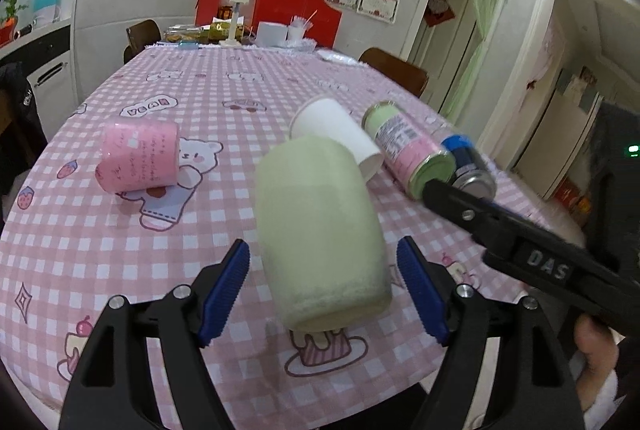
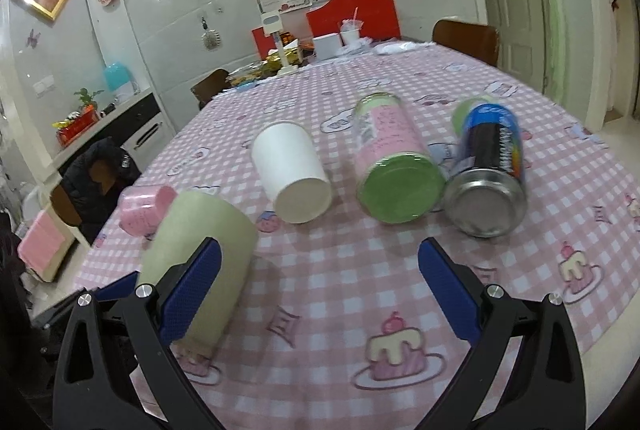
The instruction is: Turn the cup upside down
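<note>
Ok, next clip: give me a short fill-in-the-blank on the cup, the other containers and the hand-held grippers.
1. The pale green cup stands with its mouth facing ____.
2. The fingers of the left hand-held gripper are ____, one on each side of that cup.
3. The white paper cup lies on its ____ on the tablecloth.
4. The right hand-held gripper holds ____.

Missing words: down; open; side; nothing
</note>
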Available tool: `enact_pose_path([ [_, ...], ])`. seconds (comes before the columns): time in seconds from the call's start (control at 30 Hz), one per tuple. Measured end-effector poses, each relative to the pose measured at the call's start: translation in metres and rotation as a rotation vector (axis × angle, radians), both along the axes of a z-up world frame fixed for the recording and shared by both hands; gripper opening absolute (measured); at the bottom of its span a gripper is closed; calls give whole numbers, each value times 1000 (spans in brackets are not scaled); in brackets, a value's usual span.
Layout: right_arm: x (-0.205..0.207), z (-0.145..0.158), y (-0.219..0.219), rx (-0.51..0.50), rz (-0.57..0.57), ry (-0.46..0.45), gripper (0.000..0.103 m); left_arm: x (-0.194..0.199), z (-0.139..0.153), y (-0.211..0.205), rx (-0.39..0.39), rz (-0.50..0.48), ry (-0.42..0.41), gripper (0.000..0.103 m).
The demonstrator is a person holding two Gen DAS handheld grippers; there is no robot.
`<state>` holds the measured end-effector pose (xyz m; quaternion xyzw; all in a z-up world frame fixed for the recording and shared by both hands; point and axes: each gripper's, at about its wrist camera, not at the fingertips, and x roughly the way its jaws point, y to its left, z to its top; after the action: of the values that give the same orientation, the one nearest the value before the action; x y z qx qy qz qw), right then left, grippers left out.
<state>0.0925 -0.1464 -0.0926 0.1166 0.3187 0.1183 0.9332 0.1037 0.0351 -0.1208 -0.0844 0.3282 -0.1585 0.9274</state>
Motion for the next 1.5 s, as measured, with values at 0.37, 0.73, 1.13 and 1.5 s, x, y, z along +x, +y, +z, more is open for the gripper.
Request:
enact_pose_path([
  [0.37, 30, 0, 34, 145, 129, 153, 95, 1, 11, 47, -9, 179, -39, 78],
  [0.73, 56, -15, 39, 283, 201, 312, 94, 14, 0, 52, 15, 185, -15, 78],
  [1.13, 47, -4, 45, 212, 244, 250, 78, 14, 0, 49, 19, 193, -20, 78],
  [1.5, 29, 20, 55, -46, 162, 6, 77, 12, 5, 32, 35, 176, -34, 78],
])
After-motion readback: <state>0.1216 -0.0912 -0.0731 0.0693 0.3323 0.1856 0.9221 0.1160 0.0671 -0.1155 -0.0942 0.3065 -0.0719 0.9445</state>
